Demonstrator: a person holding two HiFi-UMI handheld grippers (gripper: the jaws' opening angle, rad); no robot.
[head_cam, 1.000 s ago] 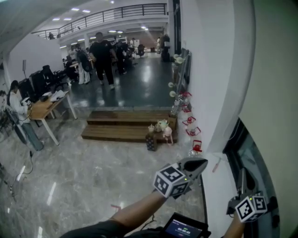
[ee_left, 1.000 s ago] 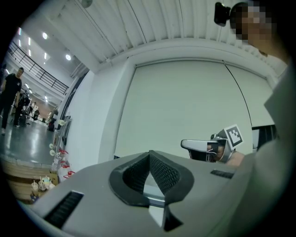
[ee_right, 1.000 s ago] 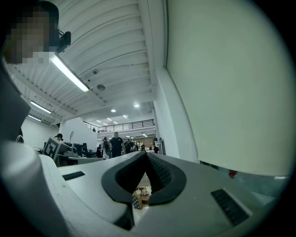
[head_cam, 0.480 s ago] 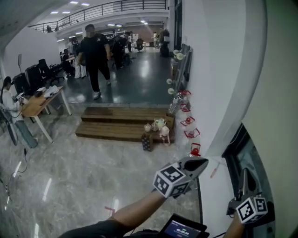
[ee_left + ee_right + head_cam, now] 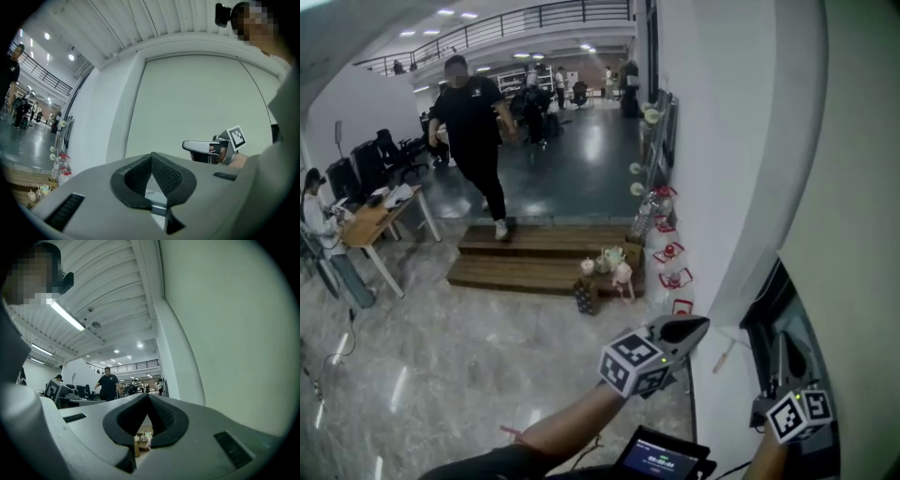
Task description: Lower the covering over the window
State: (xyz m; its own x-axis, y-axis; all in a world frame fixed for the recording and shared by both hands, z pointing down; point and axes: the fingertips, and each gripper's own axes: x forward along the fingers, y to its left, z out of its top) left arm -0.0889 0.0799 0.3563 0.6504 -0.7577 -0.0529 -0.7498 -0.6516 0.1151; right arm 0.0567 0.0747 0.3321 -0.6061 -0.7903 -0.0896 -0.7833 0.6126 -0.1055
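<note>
Person (image 5: 473, 122) now on steps (image 5: 534, 258), covering (image 5: 853, 169) hangs vertical above window (image 5: 772, 323)

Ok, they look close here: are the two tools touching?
Apart. The head view shows a strip of white wall between the left tool and the right tool.

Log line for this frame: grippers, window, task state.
left gripper: shut, empty | right gripper: shut, empty, by window | window: dark pane showing | task: nothing gripped yet
</note>
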